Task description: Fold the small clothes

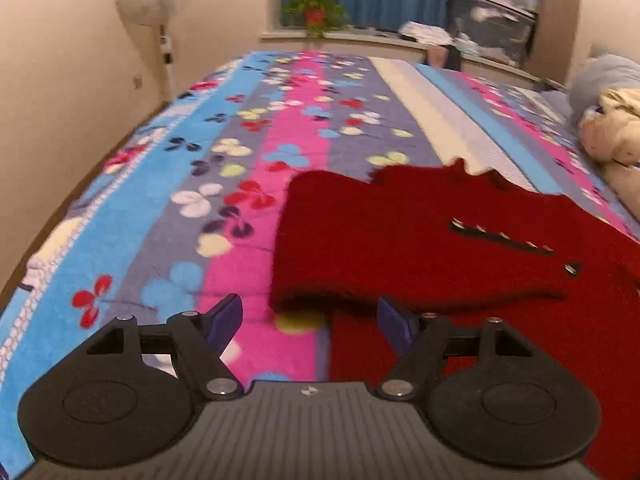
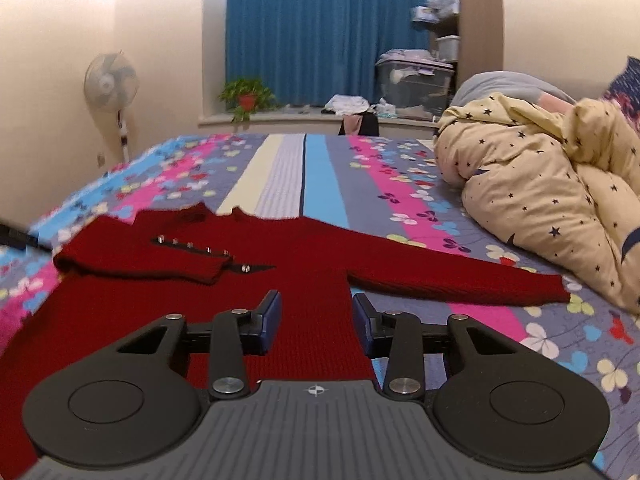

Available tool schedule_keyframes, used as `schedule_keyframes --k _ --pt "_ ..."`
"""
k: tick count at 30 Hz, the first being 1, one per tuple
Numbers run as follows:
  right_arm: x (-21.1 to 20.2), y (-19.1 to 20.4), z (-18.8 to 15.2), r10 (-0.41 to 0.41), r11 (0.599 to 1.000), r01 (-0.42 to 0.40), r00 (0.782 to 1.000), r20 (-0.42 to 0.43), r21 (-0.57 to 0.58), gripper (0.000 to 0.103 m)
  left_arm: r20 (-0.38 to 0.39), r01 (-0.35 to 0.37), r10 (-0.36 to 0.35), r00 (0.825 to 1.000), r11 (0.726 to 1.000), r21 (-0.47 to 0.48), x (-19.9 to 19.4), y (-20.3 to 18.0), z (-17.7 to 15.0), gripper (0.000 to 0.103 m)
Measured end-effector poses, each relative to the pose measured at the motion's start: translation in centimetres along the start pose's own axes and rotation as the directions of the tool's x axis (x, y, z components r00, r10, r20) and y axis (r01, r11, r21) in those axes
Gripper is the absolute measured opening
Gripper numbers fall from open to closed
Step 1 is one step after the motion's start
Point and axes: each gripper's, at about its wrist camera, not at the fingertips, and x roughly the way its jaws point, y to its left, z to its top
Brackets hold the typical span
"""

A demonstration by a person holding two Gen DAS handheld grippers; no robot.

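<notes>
With one sleeve already across the chest of the red sweater (image 2: 296,256) lying flat on the bed (image 2: 440,208), both grippers' jaws released and empty, the right gripper (image 2: 316,320) should pinch the outstretched sleeve (image 2: 460,280) near its cuff and fold it in square.

– What covers the bed (image 2: 328,184)?
– A striped, flower-printed blanket (image 1: 224,184).
– And lying on it?
– A red sweater (image 2: 304,264), spread flat, one sleeve folded across; a star-print duvet (image 2: 552,184) bunched beside it
</notes>
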Motion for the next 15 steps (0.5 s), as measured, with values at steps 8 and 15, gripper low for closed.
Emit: schedule_keyframes --k 8,15 --pt "3.5 4.0 1.8 0.07 0.996 -0.073 0.996 -0.059 -0.051 0.041 -0.06 -0.033 0.028 0.998 0.995 -0.093 2.7 2.3 1.4 0.079" --pt "10.8 9.3 4.3 0.139 0.99 -0.137 0.983 -0.123 0.018 0.043 -0.071 -0.051 0.039 0.997 0.983 -0.178 3.1 4.5 2.1 0.079"
